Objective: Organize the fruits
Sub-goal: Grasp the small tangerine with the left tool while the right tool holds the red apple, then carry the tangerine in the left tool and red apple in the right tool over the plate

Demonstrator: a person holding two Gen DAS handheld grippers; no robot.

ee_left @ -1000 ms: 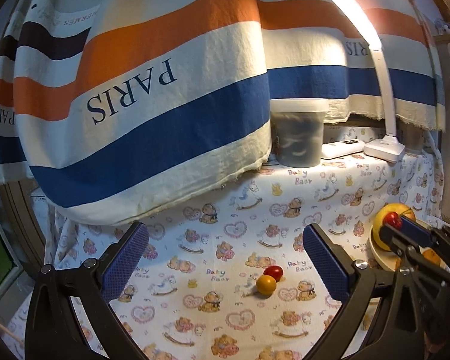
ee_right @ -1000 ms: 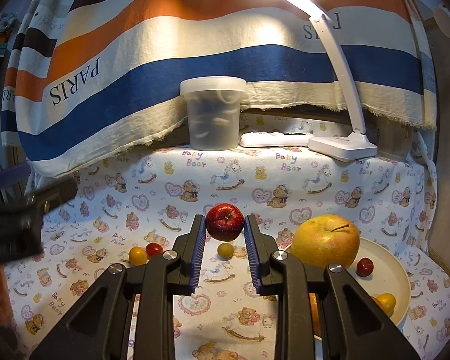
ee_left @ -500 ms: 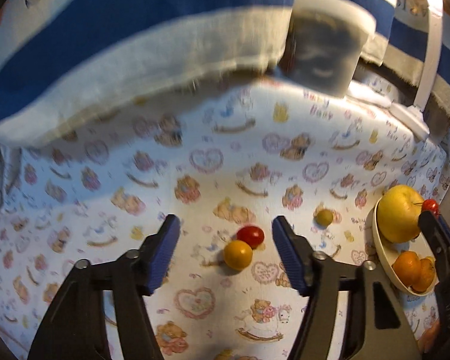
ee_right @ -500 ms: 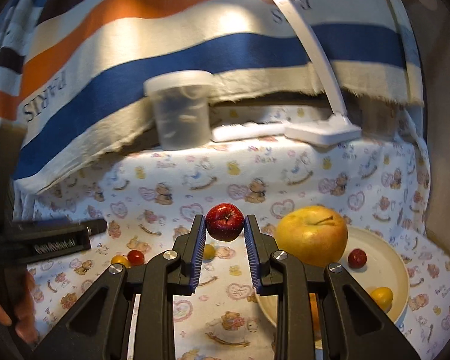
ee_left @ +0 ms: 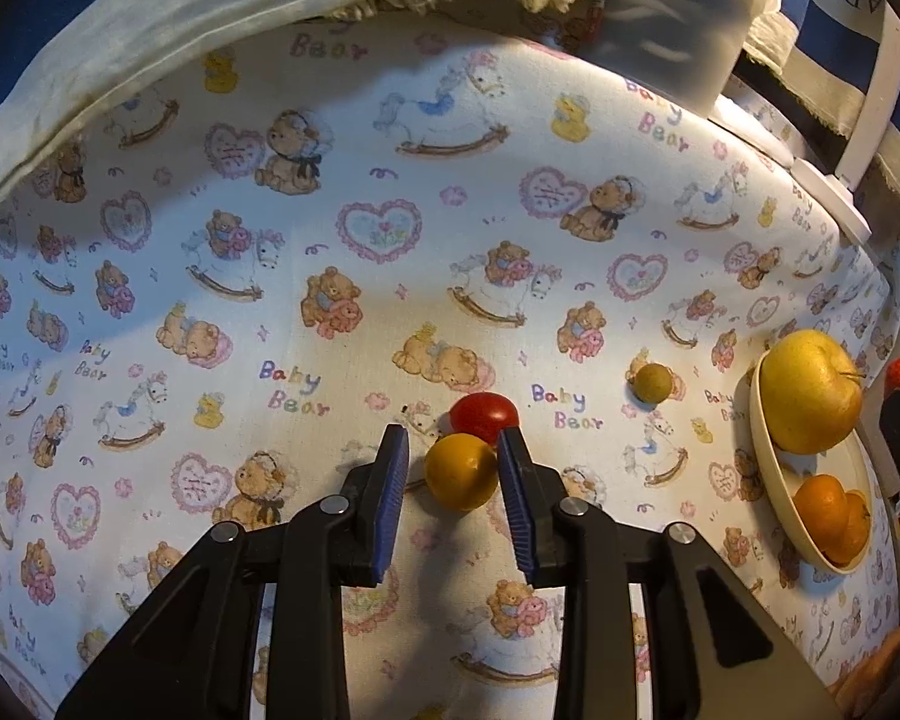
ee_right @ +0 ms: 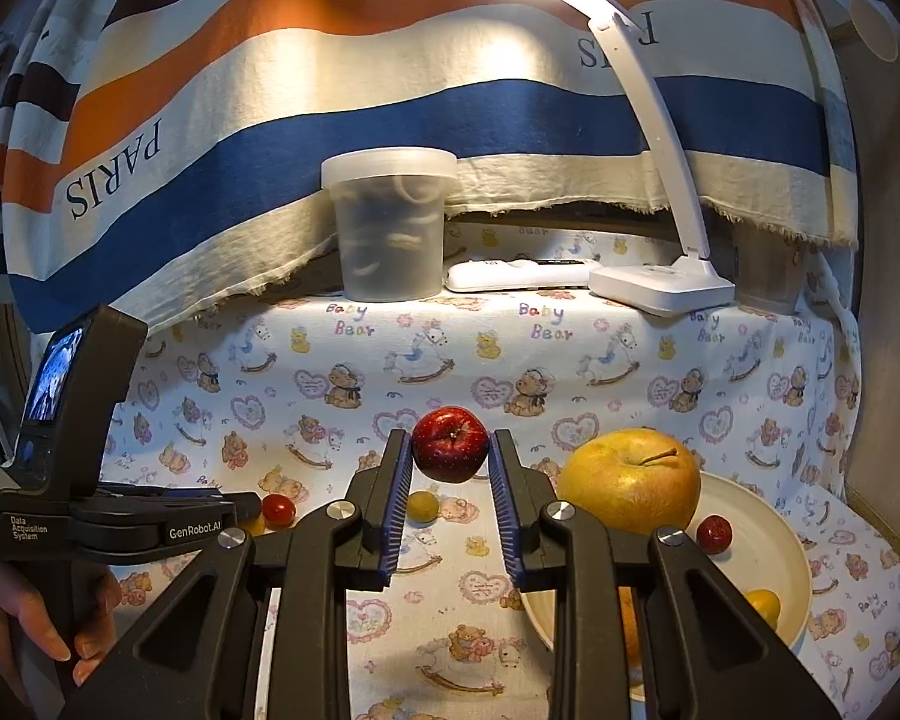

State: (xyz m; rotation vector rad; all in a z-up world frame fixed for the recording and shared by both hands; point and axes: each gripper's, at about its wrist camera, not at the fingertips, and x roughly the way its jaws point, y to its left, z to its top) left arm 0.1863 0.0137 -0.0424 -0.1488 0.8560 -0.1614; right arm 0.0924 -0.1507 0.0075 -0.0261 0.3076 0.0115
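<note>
Left gripper (ee_left: pixel 453 468) has just been closing, and its blue pads now sit either side of a small orange fruit (ee_left: pixel 461 470) on the bench (ee_left: pixel 342 252); the right pad touches it, while a thin gap shows at the left pad. A red tomato (ee_left: pixel 485 414) touches the fruit just behind. Farther right lie a small olive fruit (ee_left: pixel 652 383) and a plate (ee_left: pixel 762 468) with a yellow apple (ee_left: pixel 810 399) and oranges (ee_left: pixel 831 516).

Right gripper (ee_right: pixel 451 456), in its own view, is clamped on a red apple (ee_right: pixel 450 443) held above the bench. The plate (ee_right: pixel 774 540) sits to the right with the yellow apple, a small red fruit (ee_right: pixel 714 534) and a yellow one (ee_right: pixel 762 605). At left a hand (ee_right: pixel 36 630) holds the left gripper's handle.
</note>
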